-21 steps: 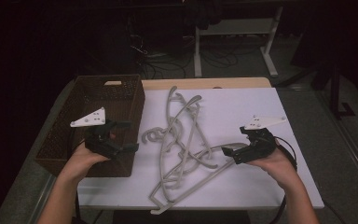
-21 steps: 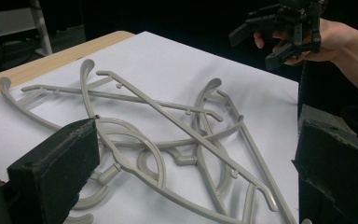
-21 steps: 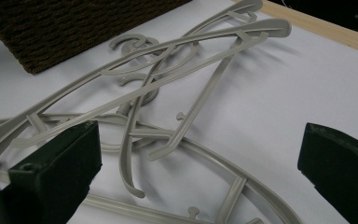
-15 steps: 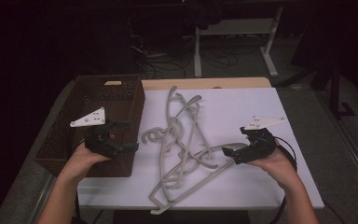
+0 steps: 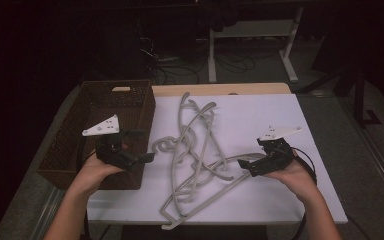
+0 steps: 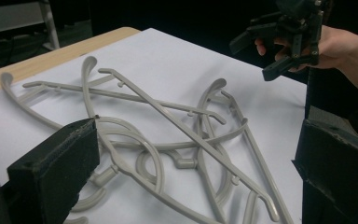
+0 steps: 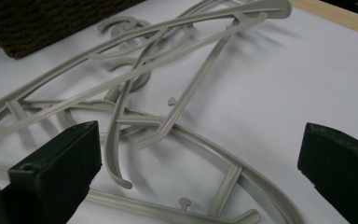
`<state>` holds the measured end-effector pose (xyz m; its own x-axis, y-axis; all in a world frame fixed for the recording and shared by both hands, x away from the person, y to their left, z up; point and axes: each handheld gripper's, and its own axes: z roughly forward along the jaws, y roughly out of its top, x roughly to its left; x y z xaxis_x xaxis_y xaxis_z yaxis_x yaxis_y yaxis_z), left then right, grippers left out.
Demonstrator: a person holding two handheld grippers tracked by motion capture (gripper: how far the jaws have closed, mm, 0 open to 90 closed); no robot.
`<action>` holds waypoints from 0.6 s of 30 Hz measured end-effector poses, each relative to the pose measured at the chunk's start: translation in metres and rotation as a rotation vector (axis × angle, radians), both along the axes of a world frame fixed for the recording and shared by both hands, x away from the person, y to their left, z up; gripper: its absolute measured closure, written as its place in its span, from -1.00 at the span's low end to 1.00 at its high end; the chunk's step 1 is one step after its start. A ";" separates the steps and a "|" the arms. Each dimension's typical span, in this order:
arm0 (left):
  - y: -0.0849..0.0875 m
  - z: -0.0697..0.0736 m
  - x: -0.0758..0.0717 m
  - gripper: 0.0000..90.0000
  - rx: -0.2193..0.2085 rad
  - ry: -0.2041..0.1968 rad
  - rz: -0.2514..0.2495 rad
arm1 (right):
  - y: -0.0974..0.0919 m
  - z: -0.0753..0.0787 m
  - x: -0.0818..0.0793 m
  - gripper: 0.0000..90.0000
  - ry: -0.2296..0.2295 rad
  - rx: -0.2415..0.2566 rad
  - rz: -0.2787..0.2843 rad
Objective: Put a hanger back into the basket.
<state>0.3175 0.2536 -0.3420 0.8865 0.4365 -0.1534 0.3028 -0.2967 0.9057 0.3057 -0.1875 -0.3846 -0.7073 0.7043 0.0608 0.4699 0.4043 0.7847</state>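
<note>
Several grey plastic hangers (image 5: 200, 150) lie tangled in a pile on the white sheet (image 5: 280, 115) at the middle of the table. My left gripper (image 5: 145, 146) hovers over the near right corner of the basket, jaws wide apart and pointed at the pile. In the left gripper view the hangers (image 6: 168, 126) lie ahead of the left gripper (image 6: 198, 135), with nothing between its jaws. My right gripper (image 5: 246, 167) stands open at the pile's right edge. In the right gripper view, hanger bars (image 7: 168, 93) lie below and beyond the right gripper (image 7: 200, 140).
A dark brown woven basket (image 5: 75, 135) stands at the left of the table, beside the pile. A wooden table edge (image 5: 220, 90) runs along the far side. White desk legs (image 5: 290, 45) and cables sit on the dark floor behind. The right gripper (image 6: 284, 46) appears far off in the left gripper view.
</note>
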 end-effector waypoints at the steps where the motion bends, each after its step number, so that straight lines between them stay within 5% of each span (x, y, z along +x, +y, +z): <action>1: -0.002 0.000 0.000 -1.00 -0.001 0.000 0.001 | 0.000 -0.001 0.000 -1.00 -0.001 -0.003 -0.002; 18: -0.033 -0.003 0.001 -1.00 0.003 0.014 -0.006 | -0.007 -0.024 -0.009 -1.00 -0.002 0.012 -0.017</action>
<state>0.3183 0.2202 -0.3447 0.8870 0.4316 -0.1644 0.3136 -0.3016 0.9004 0.2969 -0.1943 -0.4083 -0.6954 0.7154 0.0684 0.4754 0.3866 0.7903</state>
